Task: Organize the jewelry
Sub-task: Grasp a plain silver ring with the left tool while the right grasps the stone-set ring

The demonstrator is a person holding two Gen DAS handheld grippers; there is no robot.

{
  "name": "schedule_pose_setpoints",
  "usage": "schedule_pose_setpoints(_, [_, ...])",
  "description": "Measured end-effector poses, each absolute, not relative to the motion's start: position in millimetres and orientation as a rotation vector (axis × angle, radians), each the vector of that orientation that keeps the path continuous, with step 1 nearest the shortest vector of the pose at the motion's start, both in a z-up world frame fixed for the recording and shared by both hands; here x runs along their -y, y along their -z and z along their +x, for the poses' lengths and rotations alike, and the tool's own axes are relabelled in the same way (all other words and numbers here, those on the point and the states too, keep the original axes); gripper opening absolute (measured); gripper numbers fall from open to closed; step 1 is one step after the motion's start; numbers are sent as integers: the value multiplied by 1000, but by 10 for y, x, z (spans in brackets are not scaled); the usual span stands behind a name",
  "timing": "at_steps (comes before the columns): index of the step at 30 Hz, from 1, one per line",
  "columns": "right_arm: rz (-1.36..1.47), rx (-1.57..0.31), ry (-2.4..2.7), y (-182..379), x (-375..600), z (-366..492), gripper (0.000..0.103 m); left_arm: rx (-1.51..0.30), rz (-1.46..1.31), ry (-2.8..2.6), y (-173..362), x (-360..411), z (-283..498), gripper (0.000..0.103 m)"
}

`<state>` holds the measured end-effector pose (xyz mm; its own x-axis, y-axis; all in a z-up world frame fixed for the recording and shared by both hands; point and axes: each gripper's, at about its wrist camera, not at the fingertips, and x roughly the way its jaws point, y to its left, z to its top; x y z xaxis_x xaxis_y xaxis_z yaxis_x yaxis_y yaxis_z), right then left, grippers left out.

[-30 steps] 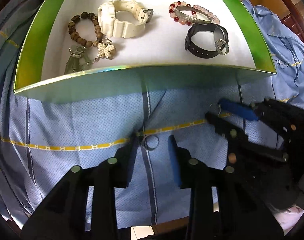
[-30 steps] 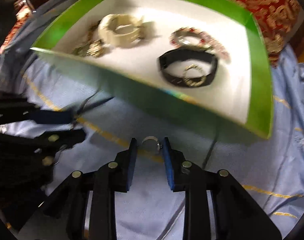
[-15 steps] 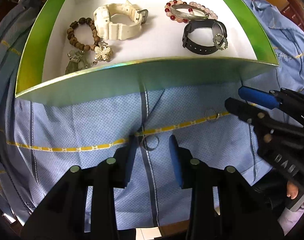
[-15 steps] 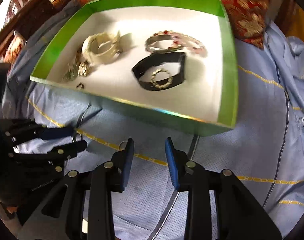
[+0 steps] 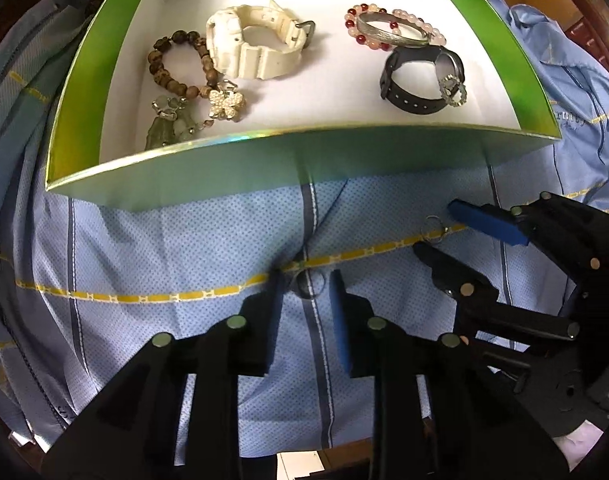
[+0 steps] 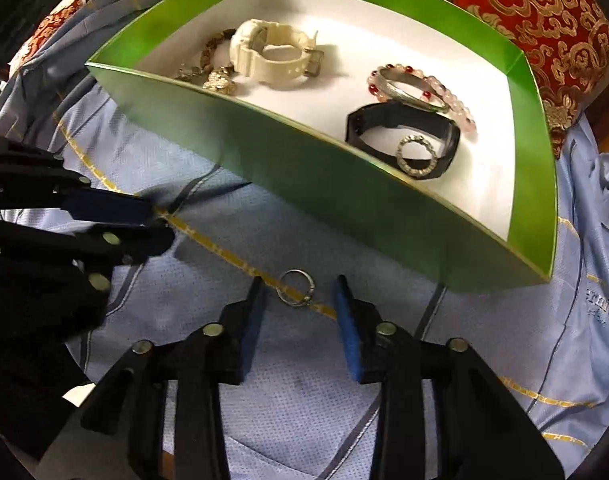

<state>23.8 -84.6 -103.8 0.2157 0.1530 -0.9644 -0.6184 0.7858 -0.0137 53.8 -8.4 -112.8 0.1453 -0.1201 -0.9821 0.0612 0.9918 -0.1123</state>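
Observation:
Two silver rings lie on the blue cloth in front of a green box [image 5: 264, 160]. My left gripper [image 5: 307, 284] is open, its fingers either side of one ring [image 5: 309, 283]. My right gripper [image 6: 298, 292] is open around the other ring [image 6: 295, 288], which also shows in the left wrist view [image 5: 434, 230] between the right gripper's fingers [image 5: 484, 222]. The box [image 6: 344, 200] holds a white watch [image 5: 252, 46], a black watch [image 5: 420, 76], a brown bead bracelet [image 5: 176, 64], a pink bead bracelet with a silver bangle [image 5: 392, 32], a flower brooch [image 5: 224, 104] and a sparkly ring [image 6: 418, 156].
A blue cloth with yellow stripes [image 5: 144, 264] covers the surface. A red and gold patterned cushion [image 6: 524, 12] lies behind the box. The left gripper [image 6: 104, 216] appears at the left of the right wrist view.
My right gripper drew back to the right, then came down again with its fingers around the right-hand ring. My left gripper has stayed around its ring.

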Motion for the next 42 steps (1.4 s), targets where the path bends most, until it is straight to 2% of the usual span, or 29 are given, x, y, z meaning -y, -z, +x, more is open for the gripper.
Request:
schedule_pose_setpoints(5, [-455, -1250, -574, 1007, 889, 207, 28, -1419, -27, 141, 1144, 134, 517, 37])
schedule_pose_setpoints(7, [-450, -1258, -601, 983, 925, 190, 35, -1419, -21, 140, 1148, 152, 507, 38])
schedule_pose_setpoints(8, [-447, -1260, -613, 968, 942, 181, 44, -1420, -22, 140, 1159, 147, 510, 38])
schedule_pose_setpoints(9, [-447, -1253, -630, 965, 939, 186, 46, -1420, -24, 139, 1169, 164, 508, 38])
schedule_pose_setpoints(14, [-489, -1238, -612, 1062, 858, 217, 46, -1419, -25, 131, 1167, 171, 504, 37])
schedule_pose_setpoints(17, [-465, -1232, -608, 1107, 841, 259, 46, -1417, -29, 124, 1153, 143, 514, 32])
schedule_pose_setpoints(22, [-478, -1218, -611, 1072, 839, 188, 40, -1411, -25, 119, 1143, 78, 484, 29])
schedule_pose_setpoints(29, [-459, -1234, -641, 1029, 798, 147, 20, -1403, -6, 98, 1169, 87, 479, 23])
schedule_pose_setpoints(38, [-430, -1246, -584, 996, 925, 256, 20, -1388, 14, 115, 1133, 147, 452, 21])
schedule_pose_setpoints(40, [-430, -1243, -561, 1001, 942, 279, 25, -1386, 14, 119, 1137, 169, 456, 27])
schedule_pose_setpoints(42, [-450, -1236, -574, 997, 931, 243, 47, -1387, 9, 128, 1133, 166, 461, 30])
